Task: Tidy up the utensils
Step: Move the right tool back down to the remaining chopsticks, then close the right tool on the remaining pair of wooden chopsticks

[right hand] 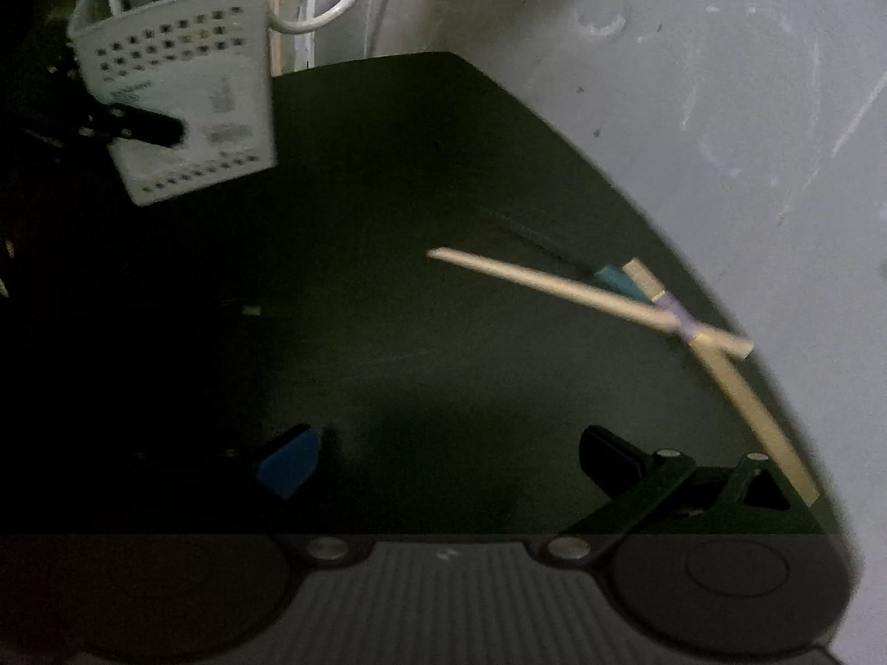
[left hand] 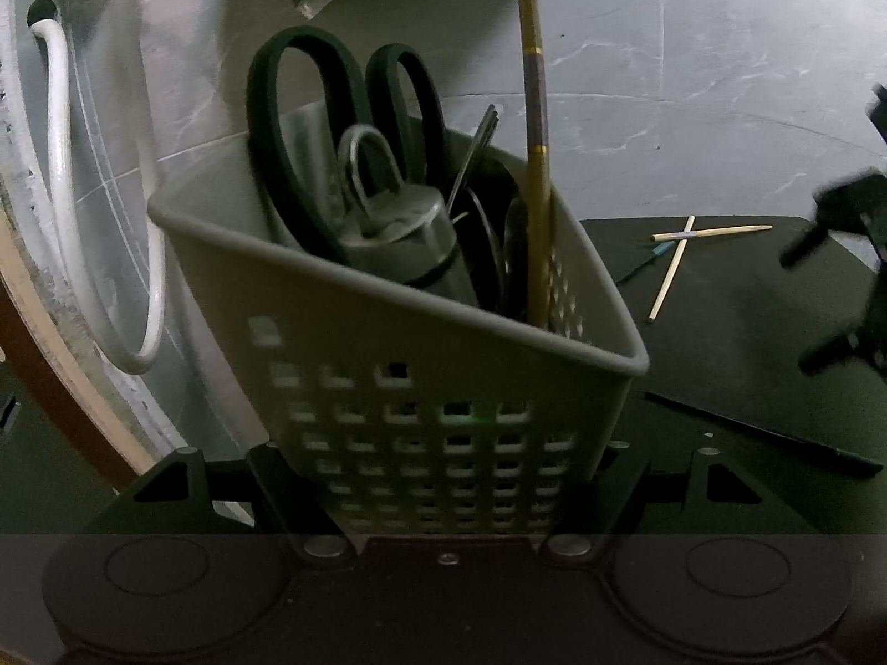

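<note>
Left tool (left hand: pixel 443 476) clamped on utensil caddy (left hand: pixel 388 332).

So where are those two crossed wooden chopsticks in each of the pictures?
Left wrist view: crossed chopsticks lie far right on the dark mat, beyond the basket.
Right wrist view: chopsticks sit right of centre, near the mat's curved edge.
Shared landmark: the perforated white basket, upper left in the right wrist view.
</note>
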